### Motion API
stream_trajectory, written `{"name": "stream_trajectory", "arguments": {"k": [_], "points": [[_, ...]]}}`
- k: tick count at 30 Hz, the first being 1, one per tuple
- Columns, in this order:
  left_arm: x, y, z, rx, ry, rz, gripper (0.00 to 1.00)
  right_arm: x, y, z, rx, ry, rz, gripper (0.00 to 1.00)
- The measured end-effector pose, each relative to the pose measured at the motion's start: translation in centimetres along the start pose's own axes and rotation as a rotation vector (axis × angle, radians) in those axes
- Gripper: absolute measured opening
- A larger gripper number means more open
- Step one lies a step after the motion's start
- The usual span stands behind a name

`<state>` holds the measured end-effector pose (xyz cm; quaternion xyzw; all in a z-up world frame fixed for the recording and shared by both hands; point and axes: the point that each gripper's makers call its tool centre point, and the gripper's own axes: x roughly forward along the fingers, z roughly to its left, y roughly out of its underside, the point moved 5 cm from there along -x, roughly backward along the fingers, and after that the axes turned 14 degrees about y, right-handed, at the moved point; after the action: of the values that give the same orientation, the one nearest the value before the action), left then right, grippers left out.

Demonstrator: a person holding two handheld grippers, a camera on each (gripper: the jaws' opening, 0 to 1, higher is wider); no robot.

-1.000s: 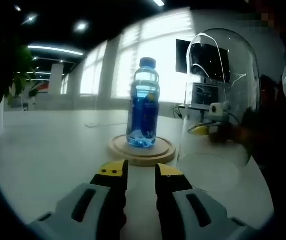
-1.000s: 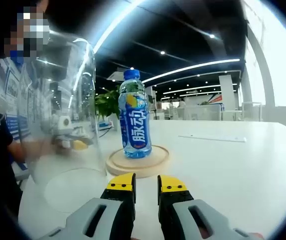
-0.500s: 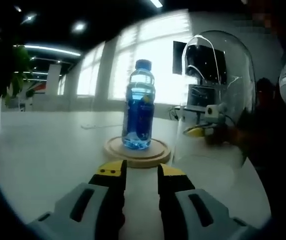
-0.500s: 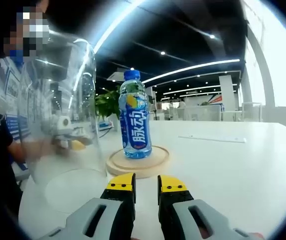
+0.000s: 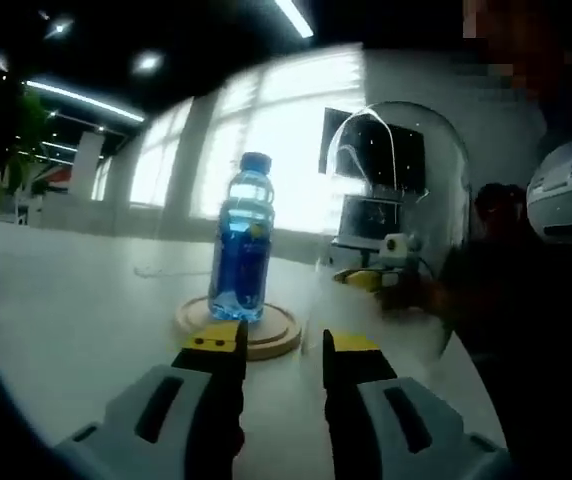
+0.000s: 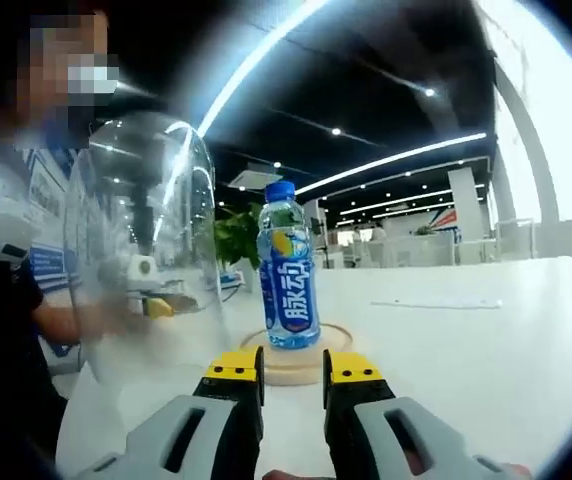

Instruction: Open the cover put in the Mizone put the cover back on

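Glass dome cover point(image 6: 146, 250): stands on the white table point(image 6: 526, 340), just beside the round wooden base point(image 6: 301, 365); not yet replaced. Mizone bottle point(image 6: 288, 270): upright on the base.

Change: both views have drawn back and tilted; bottle and cover unmoved. Judgement: bottle placed, re-covering remains.

Left gripper point(image 5: 281, 345): jaws narrowly apart, empty. Right gripper point(image 6: 294, 365): likewise, empty.

Obscured: objects behind the cover are distorted; the base's near edge sits behind the jaws.
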<state>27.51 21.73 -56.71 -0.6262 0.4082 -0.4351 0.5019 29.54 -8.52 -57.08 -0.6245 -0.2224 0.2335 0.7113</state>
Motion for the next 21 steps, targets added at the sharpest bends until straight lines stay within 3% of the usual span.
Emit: {"name": "stream_trajectory", "arguments": {"k": [3,11,15,21], "points": [[0.0,-0.7,-0.6,-0.022,0.039,-0.04,0.25,-0.7,-1.2,0.6,0.085,-0.083,-0.06,0.23],[0.1,-1.5,-2.2,-0.028,0.127,-0.082,0.26,-1.9,-3.0,0.0,0.166,-0.117,-0.158,0.26],[0.1,-1.9,-2.9,-0.035,0.169,-0.105,0.27,-2.5,-4.0,0.5,0.226,-0.173,-0.214,0.28],[0.4,-1.9,-4.0,-0.027,0.21,-0.098,0.29,-3.2,-4.4,3.2,0.162,-0.305,-0.235,0.37]]}}
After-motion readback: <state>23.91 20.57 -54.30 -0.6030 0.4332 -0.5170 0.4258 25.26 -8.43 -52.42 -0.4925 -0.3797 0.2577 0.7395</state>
